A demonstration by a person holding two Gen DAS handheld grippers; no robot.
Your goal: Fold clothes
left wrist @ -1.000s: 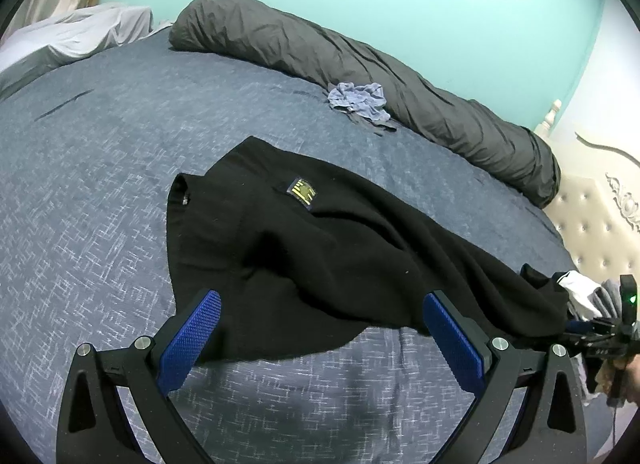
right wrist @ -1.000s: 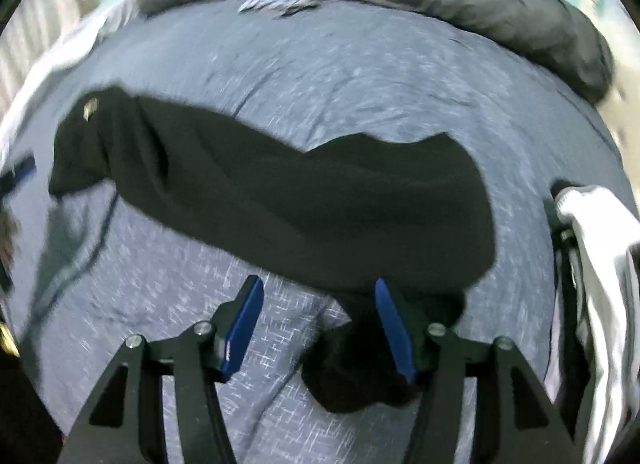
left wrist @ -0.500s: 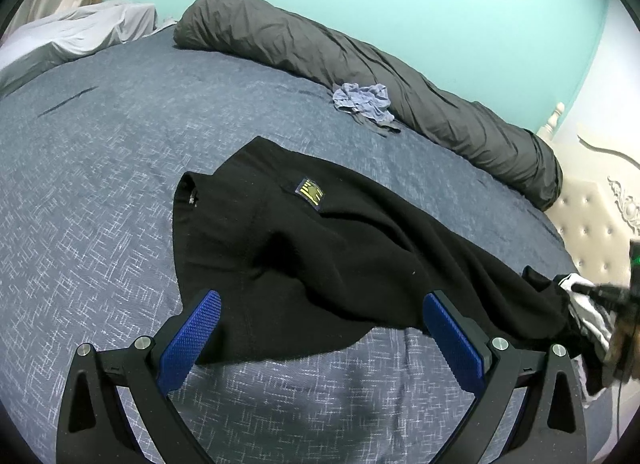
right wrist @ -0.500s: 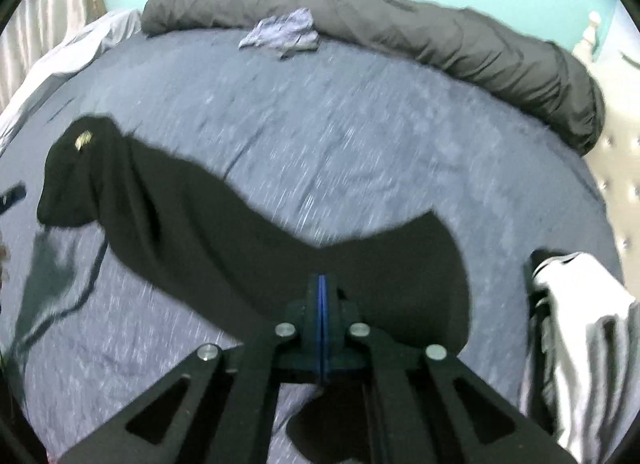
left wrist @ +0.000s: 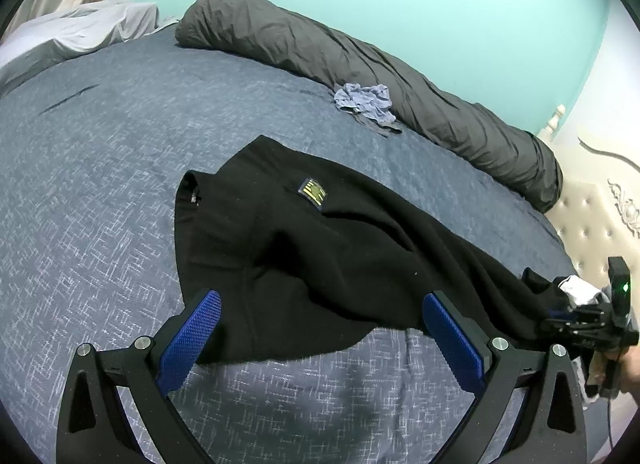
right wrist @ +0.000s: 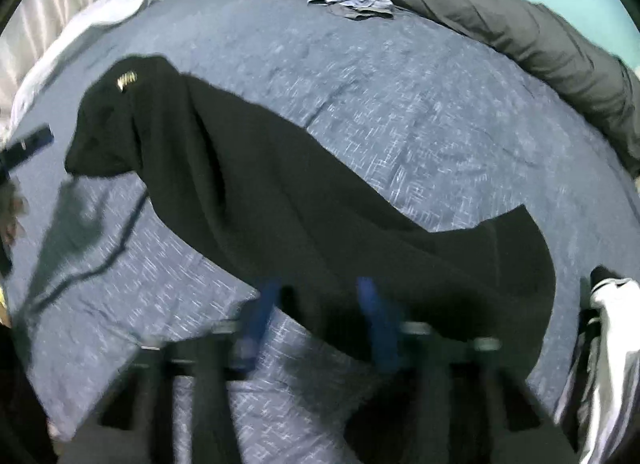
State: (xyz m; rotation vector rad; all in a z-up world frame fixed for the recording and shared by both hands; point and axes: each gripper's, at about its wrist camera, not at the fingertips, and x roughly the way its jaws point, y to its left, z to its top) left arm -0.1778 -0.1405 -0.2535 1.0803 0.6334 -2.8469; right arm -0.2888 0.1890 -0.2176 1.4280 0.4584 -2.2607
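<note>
A black garment (left wrist: 320,248) with a yellow label (left wrist: 312,193) lies stretched across the blue bedcover (left wrist: 100,184). My left gripper (left wrist: 320,338) hovers open over its near hem, touching nothing. In the left wrist view my right gripper (left wrist: 576,318) sits at the garment's far right end, held by a hand. In the blurred right wrist view the garment (right wrist: 300,204) runs from upper left to lower right. My right gripper (right wrist: 316,328) has its blue fingers apart there, with the garment's near edge lying between them.
A rolled grey duvet (left wrist: 380,68) lies along the far side of the bed, with a crumpled blue-grey cloth (left wrist: 364,102) against it. White and grey clothes (right wrist: 608,336) are heaped at the right edge. A tufted headboard (left wrist: 592,224) stands to the right.
My right gripper, shut on the garment's edge half a second ago, now has its fingers apart, and the cloth lies flatter. My left gripper has hardly moved.
</note>
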